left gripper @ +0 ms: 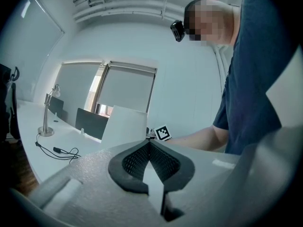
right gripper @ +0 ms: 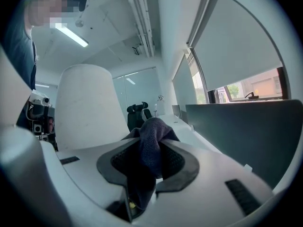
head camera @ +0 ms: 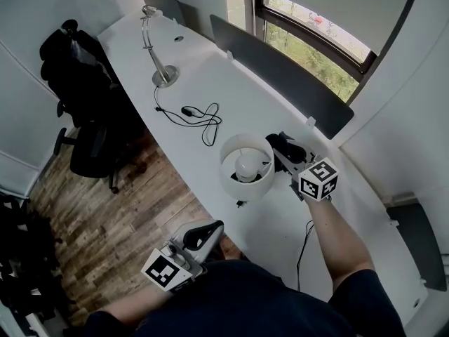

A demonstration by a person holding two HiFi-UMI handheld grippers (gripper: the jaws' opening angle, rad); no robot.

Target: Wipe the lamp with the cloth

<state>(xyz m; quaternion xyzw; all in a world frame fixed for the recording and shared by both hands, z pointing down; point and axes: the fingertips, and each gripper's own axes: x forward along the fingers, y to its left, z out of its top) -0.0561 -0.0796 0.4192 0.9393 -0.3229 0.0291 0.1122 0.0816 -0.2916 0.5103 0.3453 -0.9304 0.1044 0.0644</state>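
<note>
1. lamp (head camera: 245, 189): upright on the white desk (head camera: 280, 220), near its front edge. white shade (right gripper: 85, 108) open at the top, with a round bulb (head camera: 245, 164) inside it, seen from above.
2. right gripper (right gripper: 150, 148): pinching a dark cloth (right gripper: 150, 138), the jaws parted only by the thickness of the fabric. one bunched fold standing up past the tips, the rest hanging down between the pads.
3. place of the cloth (head camera: 290, 148): at the right side of the shade, just beside its wall and about level with its rim. contact between cloth and shade not discernible in either view.
4. left gripper (left gripper: 150, 148): jaws pressed together, nothing between them. held low off the front edge of the desk, close to the person's body and well apart from the lamp, with the tips aimed toward the shade.
5. far end of the desk: a silver desk lamp (head camera: 160, 55) on a round base, and a black cord (head camera: 200, 118) lying in loose loops between it and the shade.
6. surroundings: a dark divider panel (head camera: 280, 76) along the back of the desk below the window (head camera: 316, 41); a black office chair (head camera: 84, 97) on the wooden floor (head camera: 112, 223) to the left.
</note>
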